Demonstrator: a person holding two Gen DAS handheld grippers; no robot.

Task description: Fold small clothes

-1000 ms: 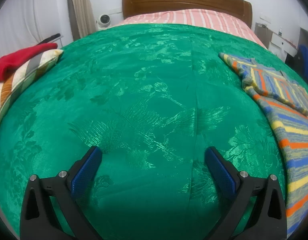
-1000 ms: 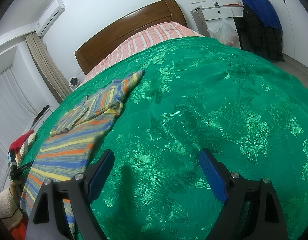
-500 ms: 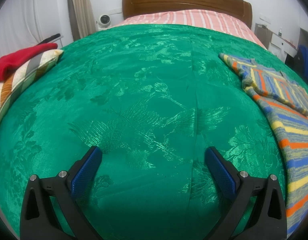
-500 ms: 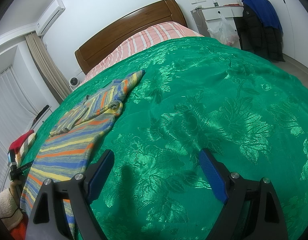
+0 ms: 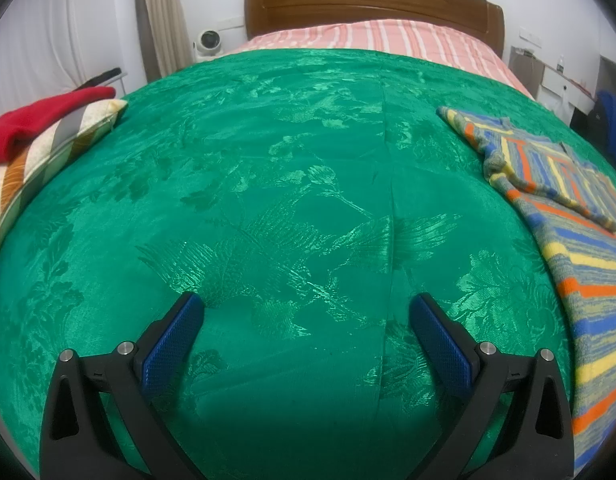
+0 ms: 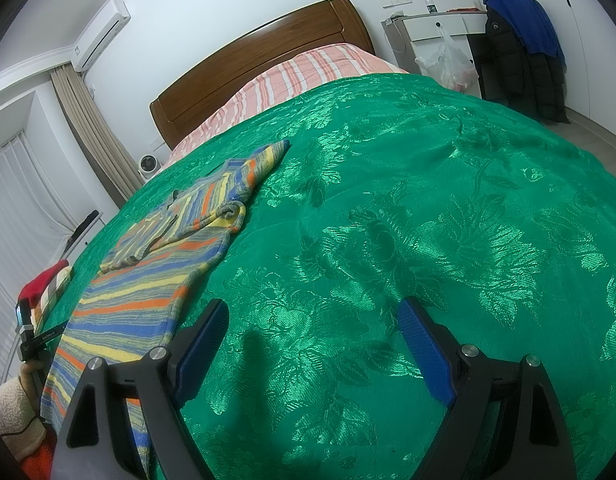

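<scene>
A striped knit sweater [image 6: 148, 280] lies spread on the green satin bedspread [image 6: 388, 220], toward the left of the right wrist view and along the right edge of the left wrist view [image 5: 580, 216]; one sleeve is folded across its chest, while the other sleeve [image 6: 264, 160] reaches out toward the headboard [image 6: 260, 64]. The left hand-held gripper [image 5: 306, 312] hangs over bare bedspread with its jaws wide and nothing between them. The right hand-held gripper [image 6: 314, 318] is likewise released and empty, its left finger [image 6: 204, 340] just beside the sweater's hem edge. The knit looks soft, limp and fairly thick, so it will likely drape and sag when lifted rather than hold a shape, and it may slide easily on the glossy cover. A pinch at a hem corner or the shoulder seam seems the surest hold, catching the whole thickness of the knit, not the bedspread beneath.
</scene>
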